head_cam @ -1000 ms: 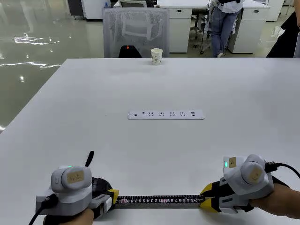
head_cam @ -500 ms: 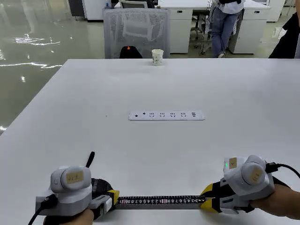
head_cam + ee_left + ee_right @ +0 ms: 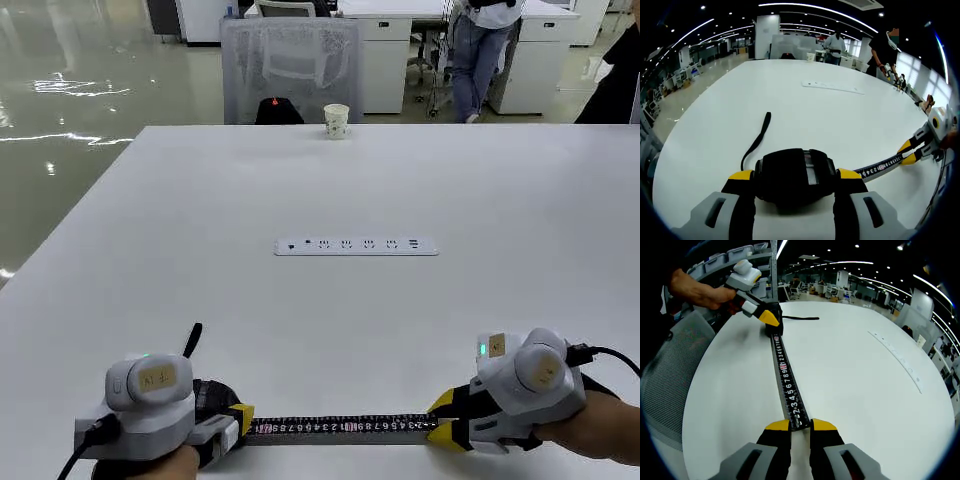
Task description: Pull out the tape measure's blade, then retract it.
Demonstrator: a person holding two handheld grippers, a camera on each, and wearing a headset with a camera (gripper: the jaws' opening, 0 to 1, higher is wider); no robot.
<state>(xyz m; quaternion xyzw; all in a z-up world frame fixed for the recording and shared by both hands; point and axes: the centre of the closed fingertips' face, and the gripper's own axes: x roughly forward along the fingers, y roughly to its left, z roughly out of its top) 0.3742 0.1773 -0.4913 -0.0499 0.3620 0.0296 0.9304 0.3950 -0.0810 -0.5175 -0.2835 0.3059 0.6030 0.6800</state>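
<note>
Head view: nothing moved since before; left gripper (image 3: 238,420) clamps the case (image 3: 212,398), right gripper (image 3: 441,420) clamps the extended blade (image 3: 340,427); retracting seems next.

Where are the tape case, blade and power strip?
tape case (image 3: 795,172): left gripper view, black top between the jaws.
blade (image 3: 786,382): right gripper view, numbered face, mid-length.
power strip (image 3: 356,246): head view, middle of top face.

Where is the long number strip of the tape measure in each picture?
Head view: the blade runs sideways along the bottom middle.
Left gripper view: blade at lower right, leaving the black case.
Right gripper view: blade up the middle, from the jaws.
Shared landmark: the white power strip.
</note>
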